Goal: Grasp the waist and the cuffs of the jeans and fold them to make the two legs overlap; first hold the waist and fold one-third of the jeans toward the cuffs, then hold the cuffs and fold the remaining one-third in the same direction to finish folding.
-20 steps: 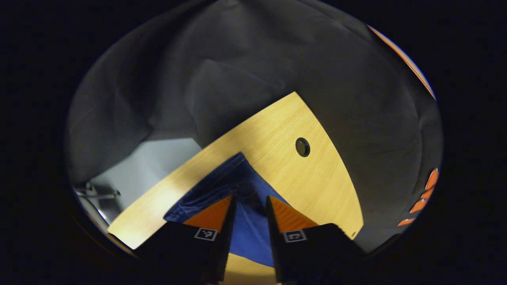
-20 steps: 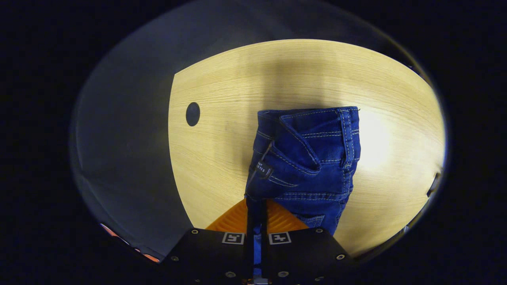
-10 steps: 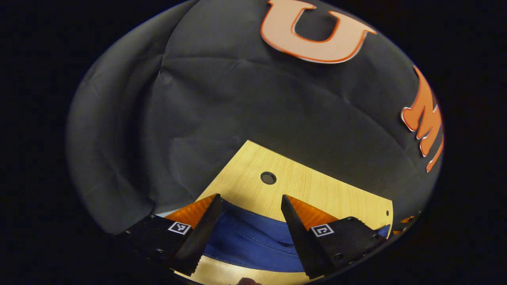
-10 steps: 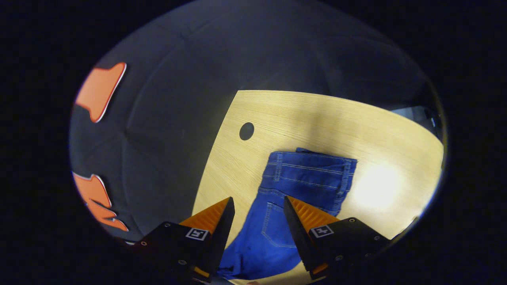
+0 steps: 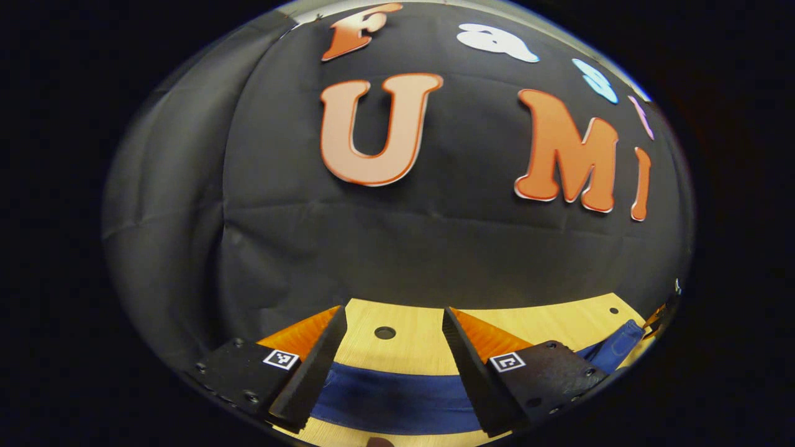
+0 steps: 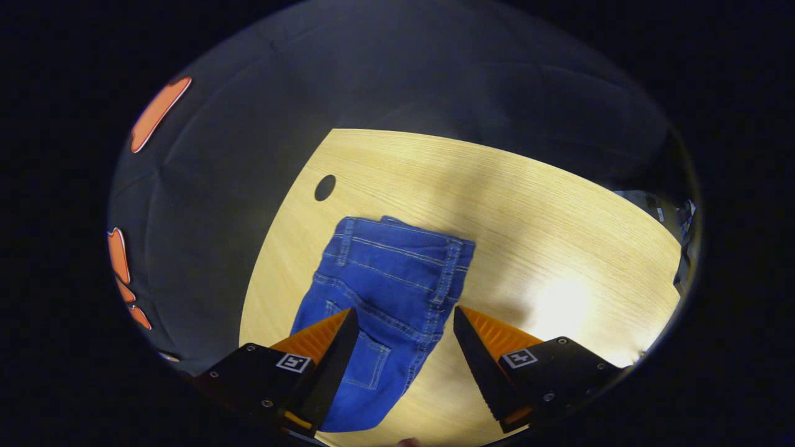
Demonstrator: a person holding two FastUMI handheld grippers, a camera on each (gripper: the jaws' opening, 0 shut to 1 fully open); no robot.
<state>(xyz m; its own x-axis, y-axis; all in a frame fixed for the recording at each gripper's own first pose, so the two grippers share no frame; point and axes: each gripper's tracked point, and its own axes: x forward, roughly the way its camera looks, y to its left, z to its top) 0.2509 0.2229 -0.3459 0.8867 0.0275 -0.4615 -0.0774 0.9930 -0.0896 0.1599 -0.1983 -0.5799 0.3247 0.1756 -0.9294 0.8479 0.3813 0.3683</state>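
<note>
Both claws have let go of the blue denim jeans (image 6: 388, 292) since a second ago, when the right one was clamped on the cloth and held it up off the table; they have also pulled back and tilted up. In the right gripper view, the right claw (image 6: 404, 329) stands with its fingers spread wide apart and nothing between them, hanging above the folded jeans. The jeans lie flat on the pale wooden table (image 6: 528, 211), stitched waistband at the far end and a back pocket showing near the left finger. A dark round hole (image 6: 325, 187) in the tabletop sits just beyond the waistband, toward the table's left edge.

In the left gripper view, the left claw (image 5: 391, 338) is likewise spread open and empty, looking mostly at the black cloth booth wall (image 5: 435, 248). Below its fingers the jeans (image 5: 397, 397) show as a blue band running across the table (image 5: 546, 323), one end reaching up at the far right. The round hole (image 5: 384, 333) lies between the fingertips, beyond the denim.
</note>
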